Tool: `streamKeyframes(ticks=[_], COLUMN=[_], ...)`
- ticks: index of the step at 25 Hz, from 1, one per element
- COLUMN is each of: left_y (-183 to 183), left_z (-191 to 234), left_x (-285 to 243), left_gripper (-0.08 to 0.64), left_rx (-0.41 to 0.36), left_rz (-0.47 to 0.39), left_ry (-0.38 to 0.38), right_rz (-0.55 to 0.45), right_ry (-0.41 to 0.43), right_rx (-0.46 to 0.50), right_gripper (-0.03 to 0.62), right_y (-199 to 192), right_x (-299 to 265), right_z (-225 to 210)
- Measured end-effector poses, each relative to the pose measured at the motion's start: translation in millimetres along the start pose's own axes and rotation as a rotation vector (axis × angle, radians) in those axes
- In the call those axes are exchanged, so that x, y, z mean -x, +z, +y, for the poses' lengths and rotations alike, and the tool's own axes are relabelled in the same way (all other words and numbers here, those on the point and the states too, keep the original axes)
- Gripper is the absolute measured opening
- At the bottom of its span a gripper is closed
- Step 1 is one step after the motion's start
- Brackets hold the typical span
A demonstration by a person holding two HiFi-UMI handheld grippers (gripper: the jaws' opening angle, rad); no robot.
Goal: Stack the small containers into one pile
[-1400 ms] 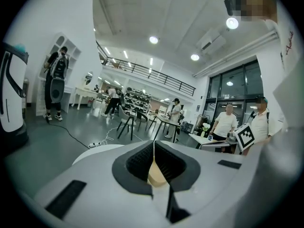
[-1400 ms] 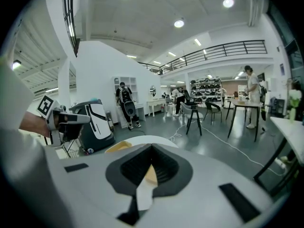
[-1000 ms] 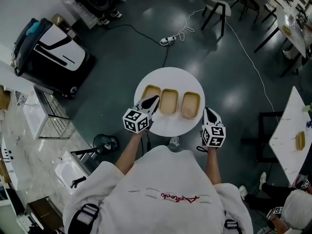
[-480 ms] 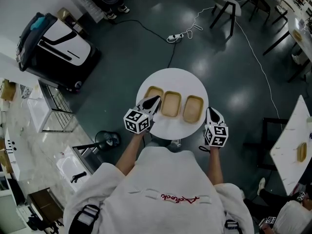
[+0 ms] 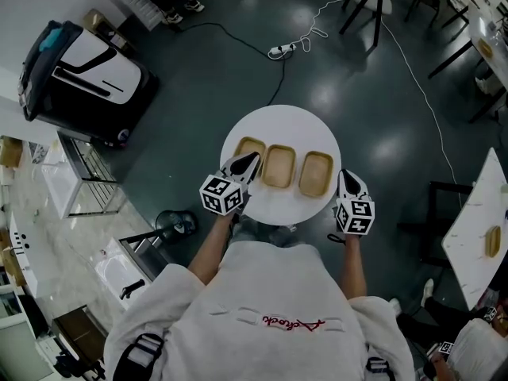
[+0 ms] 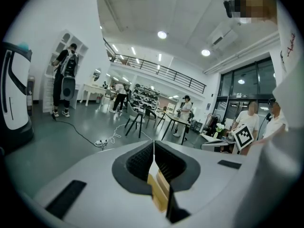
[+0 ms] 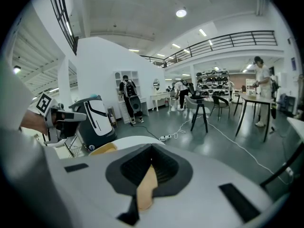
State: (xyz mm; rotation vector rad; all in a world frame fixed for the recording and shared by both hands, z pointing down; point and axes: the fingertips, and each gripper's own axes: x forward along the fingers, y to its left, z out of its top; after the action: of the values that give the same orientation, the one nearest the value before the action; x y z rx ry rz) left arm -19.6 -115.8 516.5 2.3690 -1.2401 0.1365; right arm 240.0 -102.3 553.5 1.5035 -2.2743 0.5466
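- While the left gripper (image 5: 249, 162) and right gripper (image 5: 344, 178) have shifted only slightly over the last second, each keeps its jaws together, holding nothing.
- The left gripper's tips sit at the near edge of the left container (image 5: 248, 151); the right gripper hangs just beside the right rim of the tabletop (image 5: 282, 129).
- No container has moved, so stacking appears not yet begun.
- Count: two grippers; three shallow tan containers in one row, namely the left container, middle container (image 5: 278, 167) and right container (image 5: 316, 174); one round white tabletop.

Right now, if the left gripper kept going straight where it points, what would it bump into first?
Probably the leftmost container: the left gripper aims at its rim from close by, though depth is hard to judge.
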Motion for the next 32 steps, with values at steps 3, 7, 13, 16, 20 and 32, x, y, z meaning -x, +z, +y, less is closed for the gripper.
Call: streamKeyframes(ticks=[3,7,13,16,20,32], left_y=[-5,-11,-11,-15,-21,-53], left_z=[10,29,60,70,75,57], left_x=[-1,4,11,12,7,-19], left_gripper=[0.020,0.020,0.020,0.020,0.020,0.020], left_rx=[0.009,0.031,0.048,0.050,0.049,0.050], left_rz=[0.011,0.028,0.048,0.068,0.095,0.174], left_ry=[-0.012,-0.024,-0.052,-0.072,-0.095,-0.130], right_rz=[0.008,0.020,0.045,0.056,0.063,0.140], right_ry=[-0.023,-0.053,-0.099,-0.116,-0.130,-0.162], right_rx=[-0.013,-0.032,-0.048,-0.056,-0.074,-0.133], right_gripper=[0.020,0.020,0.020,0.020,0.020,0.020], right_y=[-4,-7,-10,-13,-17,-62], right_x=[-4,-11,-27,-31,-36,-32], right_z=[3,14,34,45,50,26])
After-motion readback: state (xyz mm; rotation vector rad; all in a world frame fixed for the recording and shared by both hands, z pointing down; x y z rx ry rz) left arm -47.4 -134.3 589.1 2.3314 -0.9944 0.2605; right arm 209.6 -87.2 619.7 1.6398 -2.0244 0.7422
